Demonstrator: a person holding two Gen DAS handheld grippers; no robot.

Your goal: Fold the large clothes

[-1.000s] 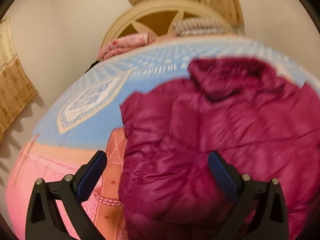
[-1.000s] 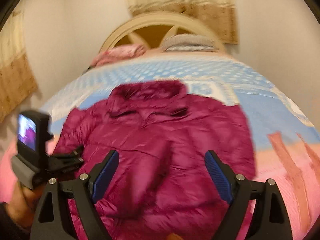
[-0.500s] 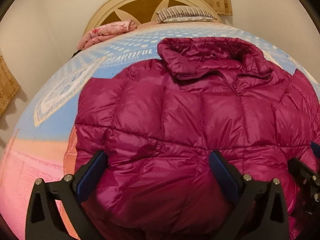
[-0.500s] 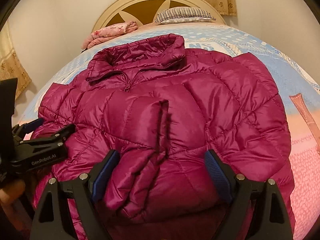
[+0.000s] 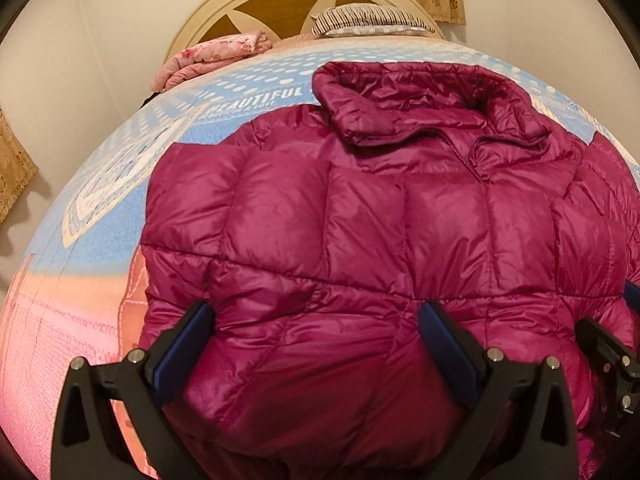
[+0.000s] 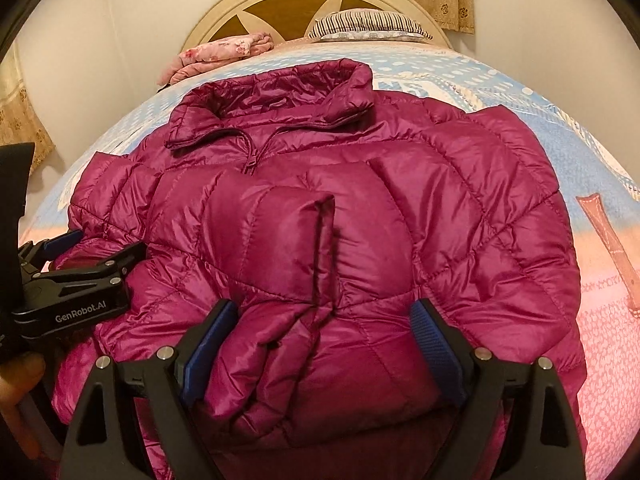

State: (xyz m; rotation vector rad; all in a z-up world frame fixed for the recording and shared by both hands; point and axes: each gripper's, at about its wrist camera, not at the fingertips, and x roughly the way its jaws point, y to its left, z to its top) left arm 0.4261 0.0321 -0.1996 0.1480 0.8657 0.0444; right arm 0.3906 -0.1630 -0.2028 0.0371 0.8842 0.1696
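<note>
Magenta puffer jacket [image 5: 360,240] lies between and beneath both grippers' spread fingers [image 6: 204,344].

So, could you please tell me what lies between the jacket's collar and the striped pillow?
Only bare blue dotted bedsheet between collar and striped pillow, per the right wrist view.

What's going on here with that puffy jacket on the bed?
A person holds a two-finger tool in each hand over a magenta jacket that lies front up on the bed, collar toward the headboard. One sleeve is already folded across the front. The left gripper and right gripper both have their fingers spread wide at the jacket's near end, with padding between them but nothing pinched yet. The folding seems only partly done.
</note>
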